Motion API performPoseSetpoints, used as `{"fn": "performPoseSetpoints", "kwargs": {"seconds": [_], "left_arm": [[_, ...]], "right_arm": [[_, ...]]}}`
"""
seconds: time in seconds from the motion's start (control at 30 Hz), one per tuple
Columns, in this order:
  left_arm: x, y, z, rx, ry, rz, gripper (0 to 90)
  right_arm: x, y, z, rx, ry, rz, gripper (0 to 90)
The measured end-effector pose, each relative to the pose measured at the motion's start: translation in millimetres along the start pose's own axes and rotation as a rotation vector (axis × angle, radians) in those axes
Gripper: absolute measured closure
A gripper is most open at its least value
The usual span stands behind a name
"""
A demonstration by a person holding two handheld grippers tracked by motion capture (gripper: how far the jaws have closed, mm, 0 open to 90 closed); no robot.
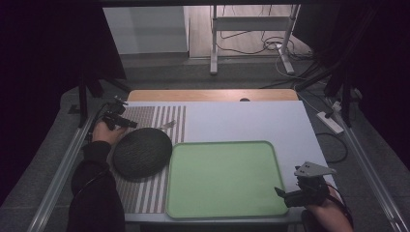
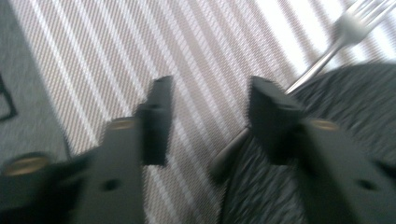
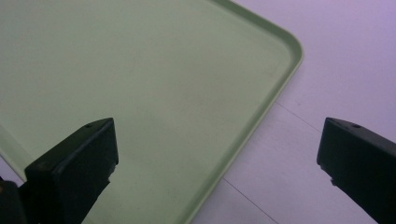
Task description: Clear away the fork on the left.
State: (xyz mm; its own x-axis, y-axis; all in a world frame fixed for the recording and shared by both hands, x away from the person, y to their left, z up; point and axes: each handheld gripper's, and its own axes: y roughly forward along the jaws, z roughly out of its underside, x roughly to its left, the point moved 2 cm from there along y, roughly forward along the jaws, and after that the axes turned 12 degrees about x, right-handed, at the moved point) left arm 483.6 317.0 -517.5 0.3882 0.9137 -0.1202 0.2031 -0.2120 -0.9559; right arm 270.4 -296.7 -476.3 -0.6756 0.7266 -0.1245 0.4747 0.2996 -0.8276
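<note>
A dark round textured plate (image 1: 141,152) lies on a striped placemat (image 1: 145,193) at the table's left. A metal fork (image 1: 167,125) rests on the mat just behind the plate. My left gripper (image 1: 129,122) hovers at the plate's far left edge. In the left gripper view it (image 2: 210,88) is open; the fork (image 2: 327,51) runs along the plate's (image 2: 341,107) rim, its handle end just in front of the jaws. My right gripper (image 1: 285,195) is wide open at the front right corner of a green tray (image 1: 270,159). Its jaws straddle the tray's rim (image 3: 261,116).
A white sheet (image 1: 251,121) covers the table behind and right of the tray, over a wooden top (image 1: 212,95). Metal rails run along both table sides. A desk frame (image 1: 251,29) and cables lie on the floor beyond.
</note>
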Motion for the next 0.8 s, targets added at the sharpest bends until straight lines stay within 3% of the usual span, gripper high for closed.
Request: {"fn": "performPoseSetpoints", "kwargs": {"seconds": [0.2,0.33,0.57,0.8], "left_arm": [[-22.5,5.2,-19.8,-0.019,0.053,-0.002,10.0],[-38.4,11.8,-32.1,-0.002,0.104,-0.011,0.2],[-63.9,30.1,-50.6,0.042,0.171,-0.005,0.0],[-80.8,47.0,-61.9,0.1,0.217,-0.051,0.0]], "right_arm": [[0.1,0.1,-0.1,0.001,0.0,0.0,0.0],[-0.1,0.1,0.1,0.0,0.0,-0.002,0.0],[-0.1,0.0,0.1,0.0,-0.001,-0.003,0.0],[-0.2,-0.1,0.3,-0.001,-0.003,-0.004,0.0]]}}
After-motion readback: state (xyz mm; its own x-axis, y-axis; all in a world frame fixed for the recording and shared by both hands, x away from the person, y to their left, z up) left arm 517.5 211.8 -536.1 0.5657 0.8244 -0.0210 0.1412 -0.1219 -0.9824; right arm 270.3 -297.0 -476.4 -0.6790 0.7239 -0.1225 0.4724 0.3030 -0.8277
